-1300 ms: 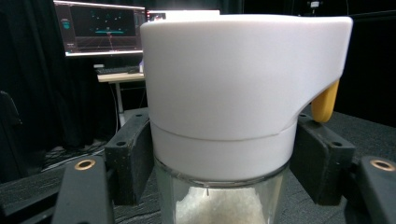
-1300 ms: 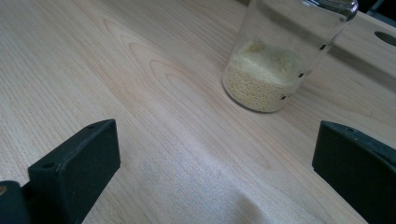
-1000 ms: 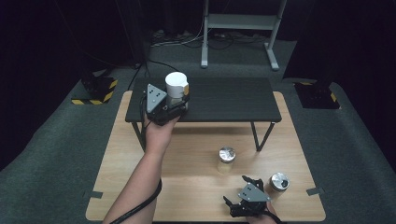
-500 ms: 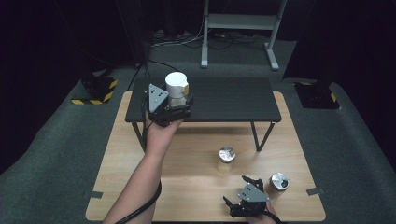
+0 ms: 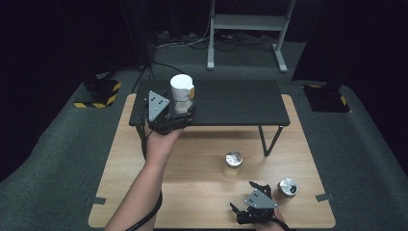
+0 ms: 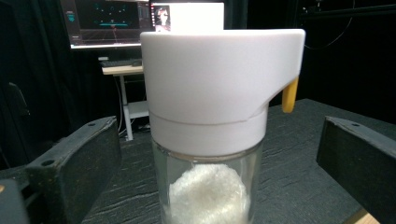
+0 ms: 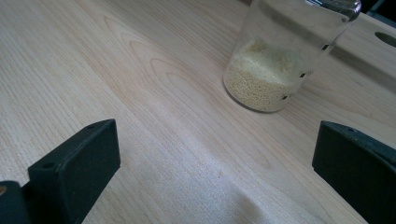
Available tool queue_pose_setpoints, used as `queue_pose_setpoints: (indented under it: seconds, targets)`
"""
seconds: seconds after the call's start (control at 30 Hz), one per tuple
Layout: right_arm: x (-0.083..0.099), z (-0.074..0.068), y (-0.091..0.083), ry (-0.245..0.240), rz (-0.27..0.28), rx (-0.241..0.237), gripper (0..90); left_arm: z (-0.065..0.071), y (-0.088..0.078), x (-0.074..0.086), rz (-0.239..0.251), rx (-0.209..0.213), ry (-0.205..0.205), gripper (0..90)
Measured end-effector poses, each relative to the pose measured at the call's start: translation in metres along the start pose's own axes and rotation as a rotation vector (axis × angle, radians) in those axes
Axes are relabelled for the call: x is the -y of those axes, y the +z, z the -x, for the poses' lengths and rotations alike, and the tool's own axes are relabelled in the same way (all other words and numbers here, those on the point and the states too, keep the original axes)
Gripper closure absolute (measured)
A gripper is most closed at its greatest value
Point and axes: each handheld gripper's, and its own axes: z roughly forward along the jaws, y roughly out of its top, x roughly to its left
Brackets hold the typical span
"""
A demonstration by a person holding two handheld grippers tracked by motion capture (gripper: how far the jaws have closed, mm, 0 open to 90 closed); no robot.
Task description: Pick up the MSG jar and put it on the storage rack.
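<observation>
Up on the black raised shelf (image 5: 231,103), near its left end, stands a glass dispenser jar (image 5: 182,94) with a tall white cap and a small yellow tab at the cap's side; white grains fill its lower part. Around it sits the left gripper (image 5: 182,111), whose jaws have just been opening and now stand wide, one on each side of the jar with a clear gap to the glass, so the jar rests on the shelf by itself. In the left gripper view the jar (image 6: 208,140) rises upright midway between the two black jaws. Down at the near edge of the wooden table (image 5: 192,192), the right gripper (image 5: 245,197) lies low with its jaws spread and nothing between them. Just beside it stands a metal-lidded jar (image 5: 287,188), and another metal-lidded jar (image 5: 234,163) of yellowish grains stands farther in, near the shelf's leg.
</observation>
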Motion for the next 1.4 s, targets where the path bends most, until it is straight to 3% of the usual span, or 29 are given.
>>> queue_pose_setpoints:
  seconds: [0.7,1.4]
  targets:
    - [0.0,0.0,0.0,-0.011,0.002,0.0,0.0,0.001,-0.031,0.009,0.025,-0.003,0.014,0.3]
    - [0.0,-0.001,0.0,-0.013,0.0,0.002,0.0,0.006,-0.05,0.016,0.018,0.005,0.029,0.3]
